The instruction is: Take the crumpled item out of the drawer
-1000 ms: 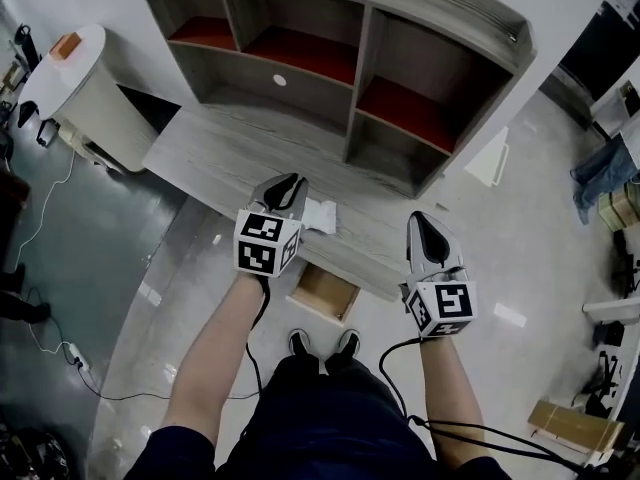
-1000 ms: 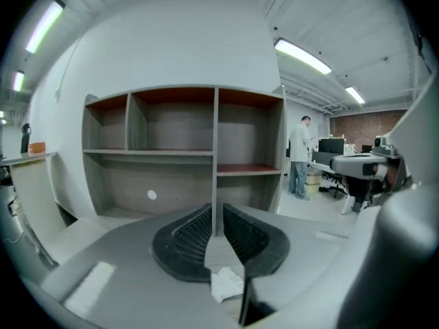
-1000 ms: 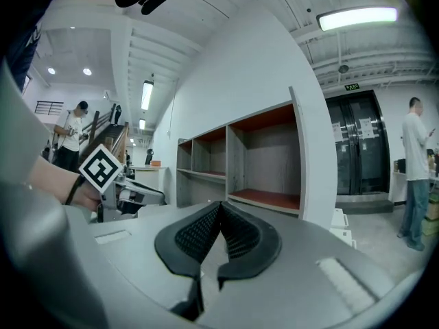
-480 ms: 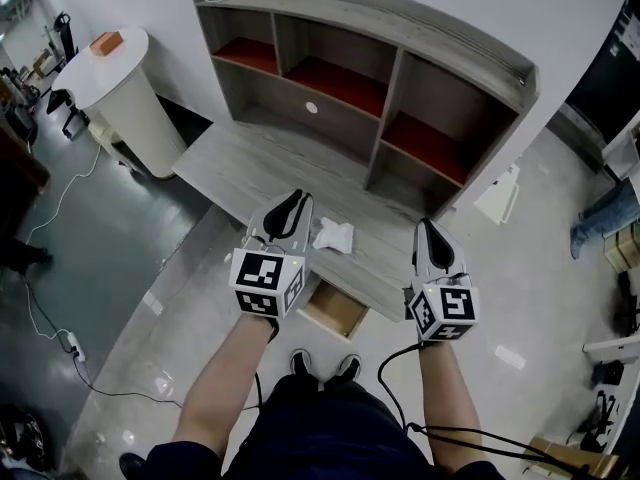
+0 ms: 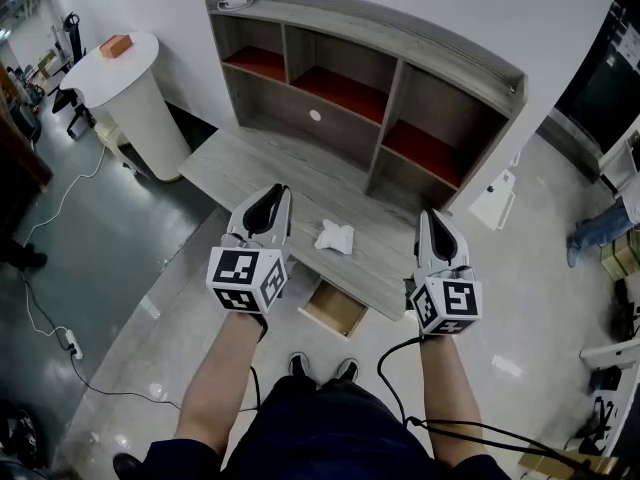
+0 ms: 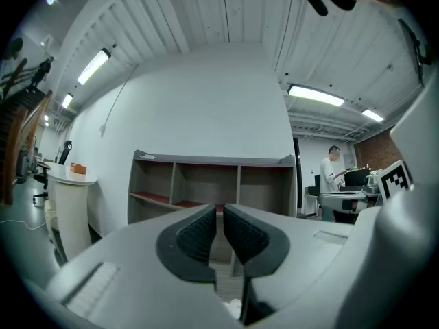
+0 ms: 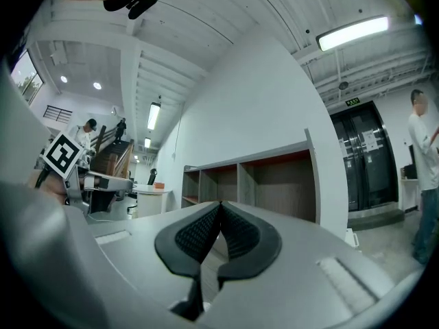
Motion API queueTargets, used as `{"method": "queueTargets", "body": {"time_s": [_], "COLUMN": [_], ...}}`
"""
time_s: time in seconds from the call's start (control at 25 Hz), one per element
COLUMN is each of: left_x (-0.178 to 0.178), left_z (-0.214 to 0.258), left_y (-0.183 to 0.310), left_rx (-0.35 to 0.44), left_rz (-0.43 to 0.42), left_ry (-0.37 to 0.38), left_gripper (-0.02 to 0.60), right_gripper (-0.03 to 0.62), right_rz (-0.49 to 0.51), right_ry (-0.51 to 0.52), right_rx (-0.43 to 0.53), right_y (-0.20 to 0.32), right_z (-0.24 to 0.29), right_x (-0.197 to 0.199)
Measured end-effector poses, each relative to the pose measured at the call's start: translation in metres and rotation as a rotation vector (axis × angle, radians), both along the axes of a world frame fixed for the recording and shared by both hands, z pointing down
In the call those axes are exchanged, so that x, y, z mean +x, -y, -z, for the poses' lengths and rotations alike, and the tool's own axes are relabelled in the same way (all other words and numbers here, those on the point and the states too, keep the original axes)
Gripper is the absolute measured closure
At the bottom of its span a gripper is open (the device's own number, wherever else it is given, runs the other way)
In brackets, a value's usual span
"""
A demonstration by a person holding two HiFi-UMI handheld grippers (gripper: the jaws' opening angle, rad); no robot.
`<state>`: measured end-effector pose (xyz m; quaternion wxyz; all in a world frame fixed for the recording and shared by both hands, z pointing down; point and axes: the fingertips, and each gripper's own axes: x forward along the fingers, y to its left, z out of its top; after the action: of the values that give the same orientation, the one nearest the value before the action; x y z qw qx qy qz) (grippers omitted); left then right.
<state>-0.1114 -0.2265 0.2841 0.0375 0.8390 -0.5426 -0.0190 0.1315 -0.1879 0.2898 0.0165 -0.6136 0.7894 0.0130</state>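
The crumpled white item [image 5: 335, 236] lies on the grey desk top [image 5: 250, 168], just behind the open wooden drawer [image 5: 335, 311], whose visible inside looks bare. My left gripper [image 5: 274, 194] hovers to the left of the item, apart from it; its jaws stand open by a narrow slit with nothing between them [image 6: 220, 211]. A bit of the white item [image 6: 234, 308] shows low through that slit. My right gripper [image 5: 433, 218] hangs over the desk's right front part, shut and empty [image 7: 219, 204].
A hutch [image 5: 370, 78] with open compartments and red shelf floors stands at the desk's back. A round white table [image 5: 130, 88] with an orange object [image 5: 117, 45] is at the left. Cables [image 5: 60, 338] run over the floor. A person [image 5: 605, 223] stands at the right edge.
The left gripper has drawn back to the left, away from the crumpled item, which stays on the desk top. The head view has shifted. The right gripper is almost unmoved.
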Motion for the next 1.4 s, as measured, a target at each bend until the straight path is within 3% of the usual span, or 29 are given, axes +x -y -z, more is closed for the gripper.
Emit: {"method": "queueTargets", "body": {"time_s": [0.4,1.4], "left_x": [-0.015,-0.012], "left_z": [0.008,0.003], "left_y": [-0.01,-0.001], "left_rx": [0.023,0.018], "left_rz": [0.017,0.003], "left_ry": [0.006,-0.005], "left_gripper": [0.557,0.557], "right_gripper": [0.588,0.588], "right_rz": [0.017,0.034], "right_ry": [-0.006,-0.011], "right_rx": [0.015,0.005], "right_y": [-0.006,0.0], "right_z": [0.011,0.008], "right_x": [-0.007,-0.016]}}
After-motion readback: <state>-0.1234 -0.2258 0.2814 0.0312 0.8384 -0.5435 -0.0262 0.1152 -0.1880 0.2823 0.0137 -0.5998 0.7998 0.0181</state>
